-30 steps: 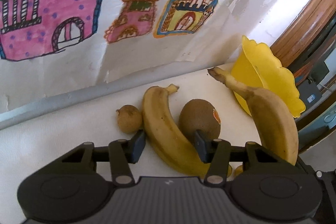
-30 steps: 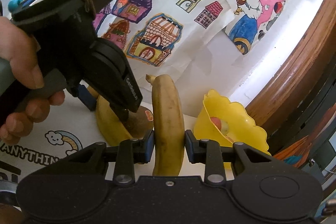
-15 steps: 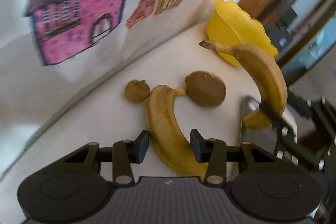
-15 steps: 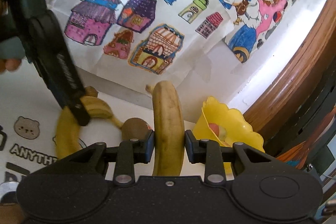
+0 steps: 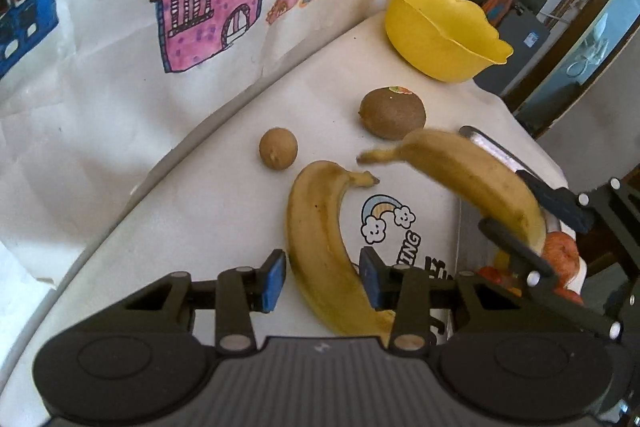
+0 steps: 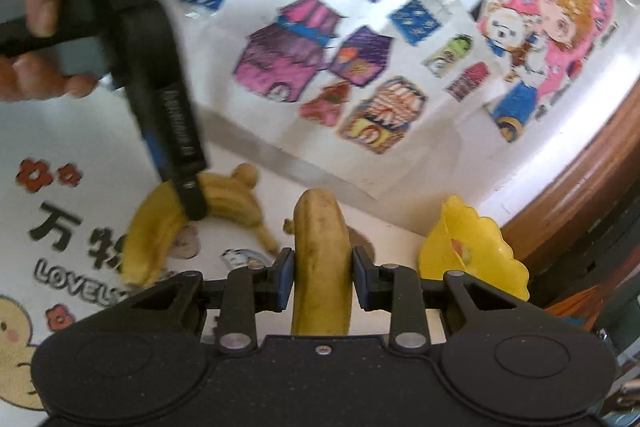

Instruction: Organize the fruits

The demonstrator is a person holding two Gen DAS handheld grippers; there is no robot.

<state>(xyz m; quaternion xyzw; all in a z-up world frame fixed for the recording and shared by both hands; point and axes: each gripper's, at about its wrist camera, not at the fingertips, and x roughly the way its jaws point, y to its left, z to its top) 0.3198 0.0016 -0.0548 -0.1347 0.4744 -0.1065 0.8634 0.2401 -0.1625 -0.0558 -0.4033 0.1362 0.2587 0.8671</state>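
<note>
- Bananas first: I have one banana (image 6: 322, 259) clamped between my right gripper's (image 6: 322, 277) blue pads, lifted off the cloth and pointing away from the camera.
- From the left wrist view that same banana (image 5: 476, 187) hangs in the air at right, with the right gripper (image 5: 532, 227) pinching its lower end.
- The second banana (image 5: 320, 247) lies on the white tablecloth (image 5: 180, 227), curved, its stem toward the rainbow print (image 5: 386, 219).
- My left gripper (image 5: 322, 277) straddles that lying banana. Its pads stand at a middling width; a gap shows on the left side, while the right pad looks to be against the peel or nearly so. It is not squeezing the fruit.
- A large kiwi (image 5: 392, 113) with a sticker sits beyond the bananas, and a smaller round brown fruit (image 5: 278, 149) lies to its left, apart from it.
- The yellow scalloped bowl (image 5: 440, 35) stands near the far table edge; the right wrist view shows something reddish inside, too small for me to identify.
- A hand (image 6: 32, 19) grips the left gripper's handle at upper left in the right wrist view.
- Coloured house drawings (image 5: 216, 11) cover the wall behind.
</note>
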